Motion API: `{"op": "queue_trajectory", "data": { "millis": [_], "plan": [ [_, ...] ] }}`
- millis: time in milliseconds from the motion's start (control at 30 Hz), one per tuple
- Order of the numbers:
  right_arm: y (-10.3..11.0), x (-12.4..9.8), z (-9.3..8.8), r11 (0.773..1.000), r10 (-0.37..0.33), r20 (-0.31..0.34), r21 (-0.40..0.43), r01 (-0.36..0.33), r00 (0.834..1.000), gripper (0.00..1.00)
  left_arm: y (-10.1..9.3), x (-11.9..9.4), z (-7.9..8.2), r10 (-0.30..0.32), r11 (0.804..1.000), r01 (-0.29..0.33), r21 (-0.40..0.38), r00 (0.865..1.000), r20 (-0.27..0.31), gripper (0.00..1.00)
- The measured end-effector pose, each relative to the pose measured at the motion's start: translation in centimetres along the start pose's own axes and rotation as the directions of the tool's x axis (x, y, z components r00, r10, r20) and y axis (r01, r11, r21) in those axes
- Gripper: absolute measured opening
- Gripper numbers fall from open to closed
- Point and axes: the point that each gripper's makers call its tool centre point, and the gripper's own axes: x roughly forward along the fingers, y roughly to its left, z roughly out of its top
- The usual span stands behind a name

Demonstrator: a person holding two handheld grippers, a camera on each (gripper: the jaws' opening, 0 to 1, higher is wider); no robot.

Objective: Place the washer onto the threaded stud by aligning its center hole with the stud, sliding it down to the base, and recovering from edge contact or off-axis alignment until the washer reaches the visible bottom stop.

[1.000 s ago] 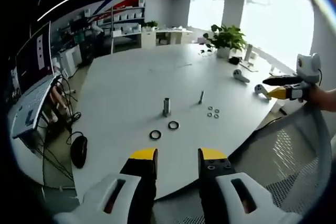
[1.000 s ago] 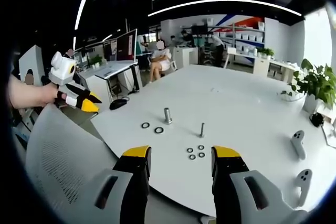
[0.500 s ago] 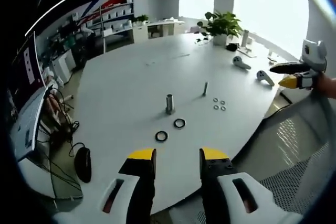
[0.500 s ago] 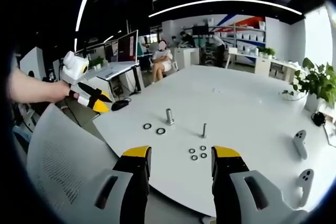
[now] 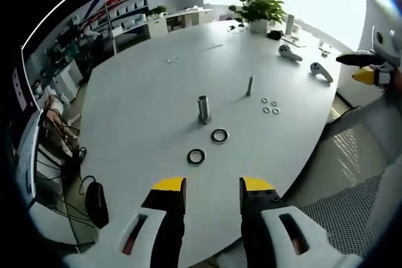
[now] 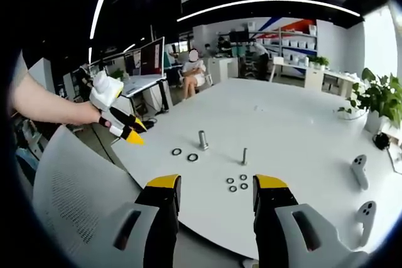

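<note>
A thin threaded stud [image 5: 249, 85] stands upright on the white table [image 5: 144, 92], with several small washers [image 5: 270, 105] lying just beside it. A thicker metal post [image 5: 203, 108] stands nearby, and two black rings [image 5: 219, 135] [image 5: 196, 155] lie in front of it. My left gripper [image 5: 213, 186] hovers open and empty over the table's near edge. My right gripper [image 6: 217, 183] is also open and empty, short of the washers [image 6: 237, 183] and the stud [image 6: 244, 155]. In the right gripper view a hand holds the left gripper [image 6: 122, 123] at the table's left edge.
A mesh chair back [image 6: 81, 192] stands between me and the table. Two white controllers [image 6: 357, 171] [image 6: 364, 214] lie at the right, with a potted plant [image 6: 377, 101] behind them. A mouse [image 5: 96, 196] sits on a lower desk. A person [image 6: 191, 70] sits far back.
My left gripper has come closer to the table, so the rings and post look nearer in its view. In the right gripper view it has shifted right. The right gripper holds still.
</note>
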Motion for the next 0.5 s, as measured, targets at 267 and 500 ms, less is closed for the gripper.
{"op": "queue_trajectory", "data": {
  "millis": [267,500],
  "plan": [
    [-0.1,0.0,-0.1,1.000,-0.006,-0.003,0.002,0.006,1.000,0.48,1.1,3.0,-0.3,-0.027,0.999,0.025,-0.030,0.997,-0.079,0.33],
    [-0.3,0.1,-0.2,1.000,-0.012,-0.006,0.007,0.012,1.000,0.48,1.5,6.0,-0.2,-0.056,0.998,0.059,0.011,0.982,-0.181,0.32]
  ]
}}
